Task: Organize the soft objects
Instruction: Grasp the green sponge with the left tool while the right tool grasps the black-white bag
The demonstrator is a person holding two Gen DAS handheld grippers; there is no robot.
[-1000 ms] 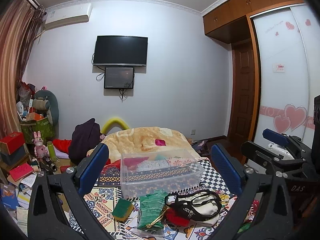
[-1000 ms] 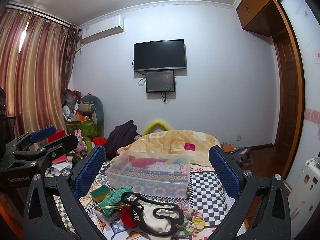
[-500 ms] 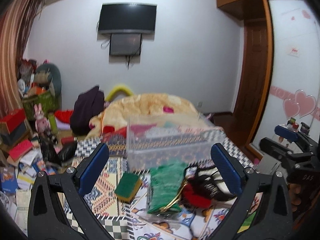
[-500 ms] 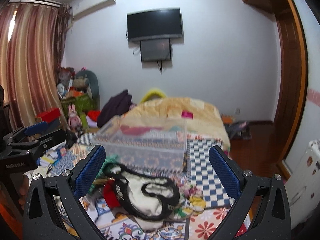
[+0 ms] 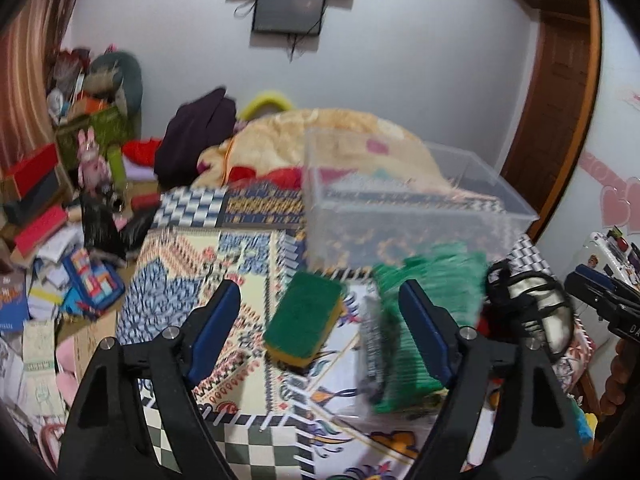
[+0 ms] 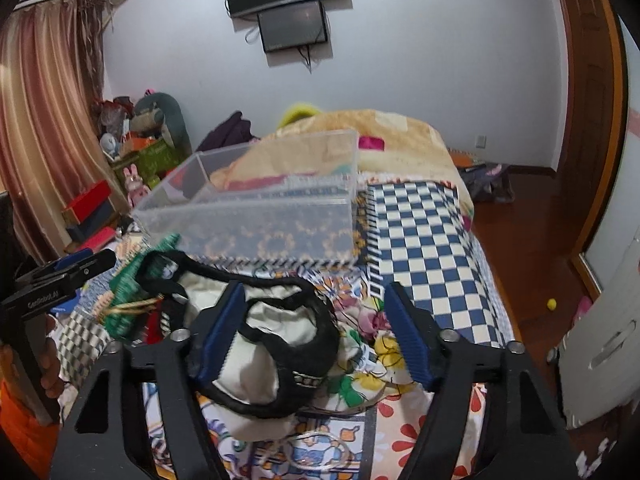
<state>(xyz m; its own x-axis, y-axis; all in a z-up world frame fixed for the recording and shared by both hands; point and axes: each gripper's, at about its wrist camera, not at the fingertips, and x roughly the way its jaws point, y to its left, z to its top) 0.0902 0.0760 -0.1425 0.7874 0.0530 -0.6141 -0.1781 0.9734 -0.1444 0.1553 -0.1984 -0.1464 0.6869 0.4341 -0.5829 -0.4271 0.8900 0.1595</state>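
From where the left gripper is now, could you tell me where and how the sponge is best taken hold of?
Probably across its two long sides, coming down from above. The sponge lies flat, green face up, on the bedspread, its long axis running away and slightly right; the open left gripper already straddles it. A slight clockwise twist would square the pads to those yellow sides.

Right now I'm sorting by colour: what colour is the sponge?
Green on top, yellow underneath; the sponge shows best in the left wrist view.
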